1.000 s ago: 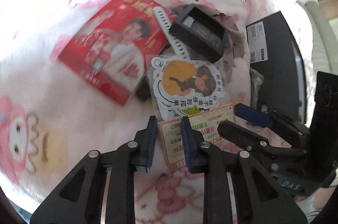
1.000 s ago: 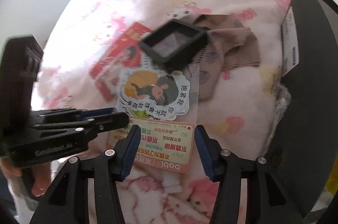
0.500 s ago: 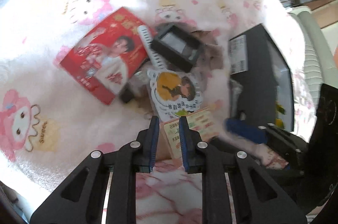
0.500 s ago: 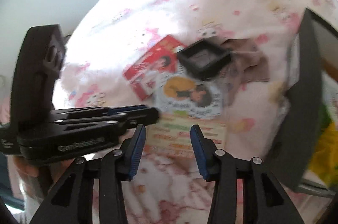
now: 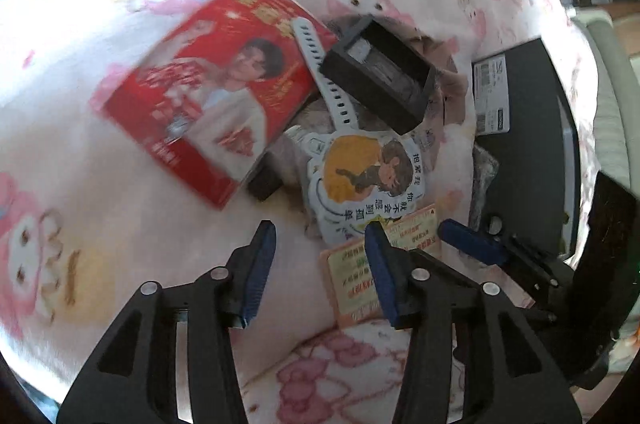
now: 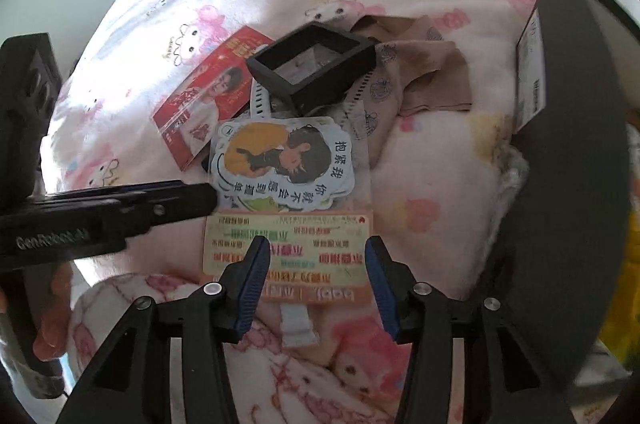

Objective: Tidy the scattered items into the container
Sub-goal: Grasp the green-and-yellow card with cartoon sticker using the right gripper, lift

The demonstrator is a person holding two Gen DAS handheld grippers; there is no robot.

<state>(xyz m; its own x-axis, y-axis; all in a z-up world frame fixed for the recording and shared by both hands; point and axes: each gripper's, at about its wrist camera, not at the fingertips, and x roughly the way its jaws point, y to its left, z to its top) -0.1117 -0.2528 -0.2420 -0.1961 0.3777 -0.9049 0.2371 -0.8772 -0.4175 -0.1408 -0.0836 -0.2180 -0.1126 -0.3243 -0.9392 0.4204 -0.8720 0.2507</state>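
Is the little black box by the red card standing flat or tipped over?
Tipped. The little black box leans on the brown cloth and white strap, its open top slanting towards the camera.

Pile in the middle, room on the left

Bare pink blanket [image 5: 100, 183] left of the red card [image 5: 208, 91] is wide open; right side's walled off by the black container [image 6: 568, 183], with the black tray [image 6: 316, 63] crowding the far end.
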